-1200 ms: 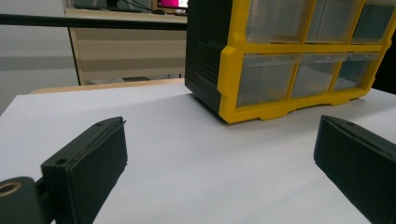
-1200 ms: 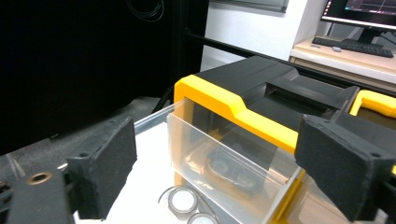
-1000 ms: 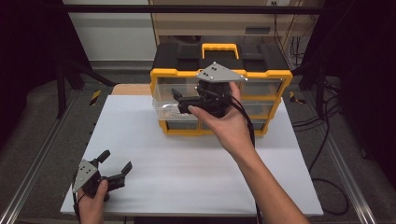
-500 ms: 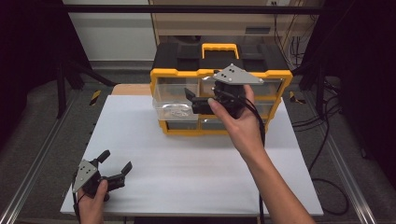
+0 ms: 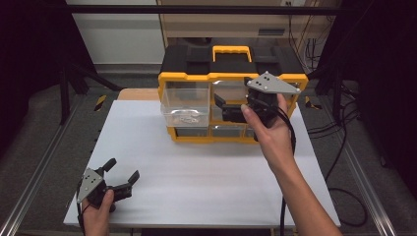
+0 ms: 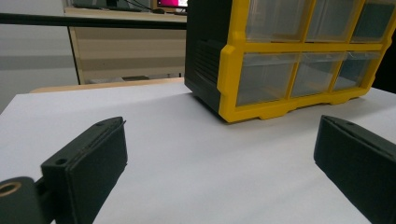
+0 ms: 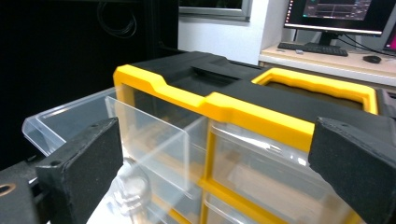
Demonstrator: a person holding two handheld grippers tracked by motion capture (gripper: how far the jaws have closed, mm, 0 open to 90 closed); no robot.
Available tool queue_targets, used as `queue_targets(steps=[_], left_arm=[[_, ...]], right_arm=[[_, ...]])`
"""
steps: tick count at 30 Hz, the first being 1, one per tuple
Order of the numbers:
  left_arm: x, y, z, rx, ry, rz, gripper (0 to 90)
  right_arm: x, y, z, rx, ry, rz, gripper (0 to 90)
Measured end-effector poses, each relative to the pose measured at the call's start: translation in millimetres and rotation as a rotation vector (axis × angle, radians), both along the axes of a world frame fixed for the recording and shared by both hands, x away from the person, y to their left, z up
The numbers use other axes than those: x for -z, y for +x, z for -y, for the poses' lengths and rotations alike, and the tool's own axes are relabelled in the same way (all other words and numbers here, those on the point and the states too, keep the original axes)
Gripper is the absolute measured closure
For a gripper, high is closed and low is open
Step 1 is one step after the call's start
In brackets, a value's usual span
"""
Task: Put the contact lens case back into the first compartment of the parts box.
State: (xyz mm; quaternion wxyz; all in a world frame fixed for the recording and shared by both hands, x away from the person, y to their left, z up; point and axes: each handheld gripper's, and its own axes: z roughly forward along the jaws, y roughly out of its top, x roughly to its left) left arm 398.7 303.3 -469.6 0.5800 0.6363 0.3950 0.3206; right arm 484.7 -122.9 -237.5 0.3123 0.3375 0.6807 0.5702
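Observation:
A black and yellow drawer cabinet [image 5: 231, 77] stands at the back of the white table [image 5: 206, 172]. Its top left clear drawer [image 5: 183, 101] is pulled out, with a small shiny item [image 5: 188, 118] lying in it. My right gripper [image 5: 222, 108] hovers in front of the cabinet's middle column, pointing left, just right of that drawer. Its jaws have just been opening and stand open with nothing between them. In the right gripper view the open drawer [image 7: 70, 119] and the cabinet's yellow top edge [image 7: 243, 109] lie ahead. My left gripper [image 5: 120, 173] rests open at the table's near left corner.
The left gripper view looks across bare white table [image 6: 187, 154] to the cabinet's lower drawers [image 6: 289, 74]. A yellow carry handle [image 5: 231, 49] sits on the cabinet's top. Cables trail over the floor to the right of the table. A desk with monitors [image 7: 336, 14] stands behind.
My right hand has moved to the right along the cabinet's front, away from the pulled-out drawer. The drawer has stayed out. The left gripper has not moved.

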Motion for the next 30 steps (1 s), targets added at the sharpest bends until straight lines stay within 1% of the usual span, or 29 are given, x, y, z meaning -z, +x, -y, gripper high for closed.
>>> queue_targets(steps=[9, 14, 24, 30], left_arm=[[0.4, 0.0, 0.6, 0.000, -0.001, -0.001, 2.5], [0.4, -0.2, 1.0, 0.002, 0.001, -0.001, 2.5], [0.6, -0.3, 1.2, 0.002, 0.002, -0.002, 2.5], [0.6, -0.6, 1.3, 0.003, 0.008, -0.003, 2.5]], right_arm=[[8.9, -7.2, 20.5, 0.009, 0.007, 0.005, 3.6], [16.9, -10.0, 32.9, 0.021, 0.024, -0.008, 3.5], [41.9, -15.7, 57.1, 0.047, 0.039, -0.036, 3.4], [60.8, -18.8, 71.5, 0.072, 0.047, -0.067, 3.4]])
